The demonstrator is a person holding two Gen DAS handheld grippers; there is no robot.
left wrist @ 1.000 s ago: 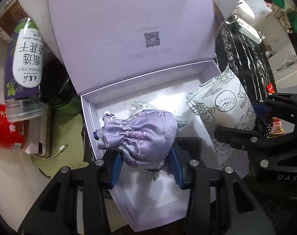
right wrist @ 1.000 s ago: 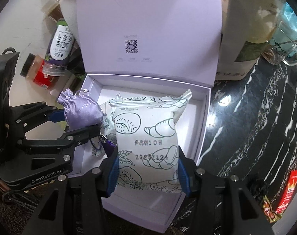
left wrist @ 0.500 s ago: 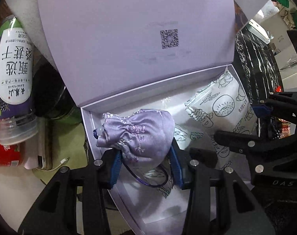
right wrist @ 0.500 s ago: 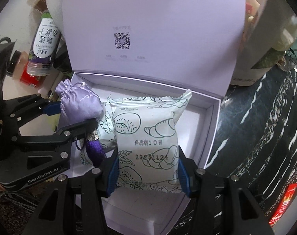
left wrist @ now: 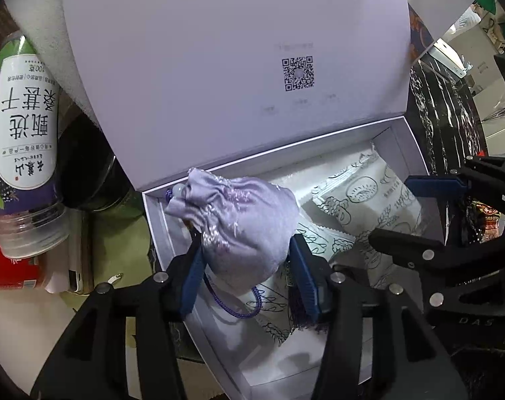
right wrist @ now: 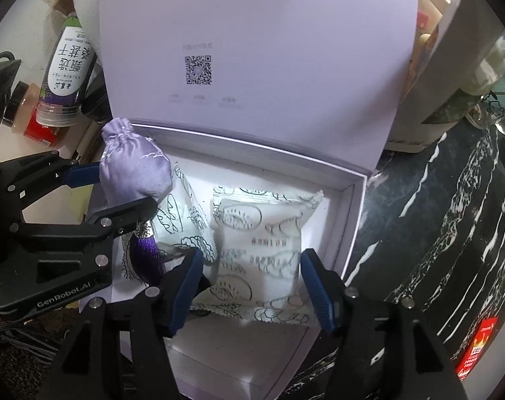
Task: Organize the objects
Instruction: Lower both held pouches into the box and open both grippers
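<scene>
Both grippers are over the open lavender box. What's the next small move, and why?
Probably lift the right gripper straight up. Its jaws have just been opening, and the snack packet lies loose between them on the floor of the box. The left gripper, its jaws also just opening, has the lavender pouch between them, still propped above the other packet.

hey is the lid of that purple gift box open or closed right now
Open. The lid stands raised behind the box, its QR-coded inner face showing, and the snack packet and purple pouch are visible over the uncovered tray.
</scene>
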